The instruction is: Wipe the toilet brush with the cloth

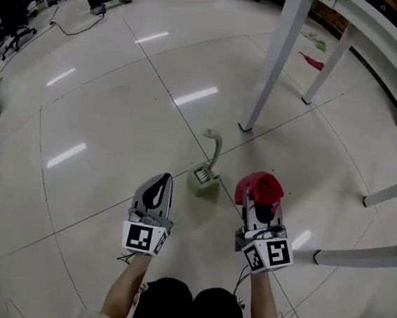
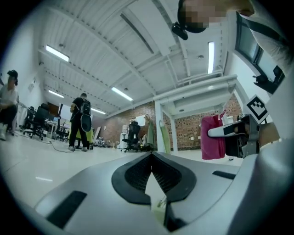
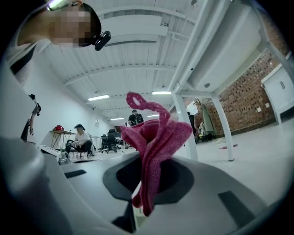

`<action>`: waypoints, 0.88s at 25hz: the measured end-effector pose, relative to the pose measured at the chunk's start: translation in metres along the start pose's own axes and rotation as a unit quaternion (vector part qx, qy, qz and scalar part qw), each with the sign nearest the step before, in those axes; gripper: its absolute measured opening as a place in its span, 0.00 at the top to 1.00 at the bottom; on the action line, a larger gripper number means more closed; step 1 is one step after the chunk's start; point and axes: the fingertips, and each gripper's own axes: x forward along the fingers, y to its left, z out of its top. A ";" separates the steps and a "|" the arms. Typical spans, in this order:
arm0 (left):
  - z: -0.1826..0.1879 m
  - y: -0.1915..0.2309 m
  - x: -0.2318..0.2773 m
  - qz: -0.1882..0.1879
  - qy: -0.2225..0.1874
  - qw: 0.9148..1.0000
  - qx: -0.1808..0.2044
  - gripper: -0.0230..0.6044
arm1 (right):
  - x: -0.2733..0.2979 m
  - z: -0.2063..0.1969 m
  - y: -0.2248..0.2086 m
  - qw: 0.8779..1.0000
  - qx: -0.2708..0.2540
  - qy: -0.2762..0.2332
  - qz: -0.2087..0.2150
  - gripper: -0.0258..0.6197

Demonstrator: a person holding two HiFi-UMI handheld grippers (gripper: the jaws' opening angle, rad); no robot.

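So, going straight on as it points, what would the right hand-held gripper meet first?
Likely the white table leg: the right hand-held gripper, shut on the pink cloth, points across bare floor towards its foot. The toilet brush stands left of that line. Depth is uncertain.

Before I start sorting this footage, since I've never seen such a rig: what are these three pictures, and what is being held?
There is no robot here. A person holds a two-jaw gripper in each hand. The head view comes from a camera on the person's head, looking down at a tiled floor. The other two views come from cameras riding on each gripper, looking along its jaws. The left gripper is shut and empty. The right gripper is shut on a pink cloth. On the floor just beyond them stands a pale green toilet brush in its holder, near a white table leg. The cubes with square markers are parts of the grippers.
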 end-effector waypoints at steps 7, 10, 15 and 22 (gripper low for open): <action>-0.121 -0.036 -0.004 -0.068 0.016 0.997 -0.014 0.95 | -0.006 -0.112 -0.002 1.000 0.002 0.022 0.008 0.91; -0.161 -0.058 0.002 -0.125 0.038 0.991 -0.023 0.79 | -0.009 -0.143 -0.005 0.999 0.009 0.041 0.007 0.91; -0.207 -0.065 0.035 -0.170 0.069 0.982 -0.040 0.38 | -0.005 -0.172 -0.016 0.998 0.025 0.059 0.000 0.91; -0.225 -0.058 0.081 -0.223 0.067 0.971 -0.048 0.26 | 0.010 -0.201 -0.037 0.997 0.030 0.074 -0.007 0.91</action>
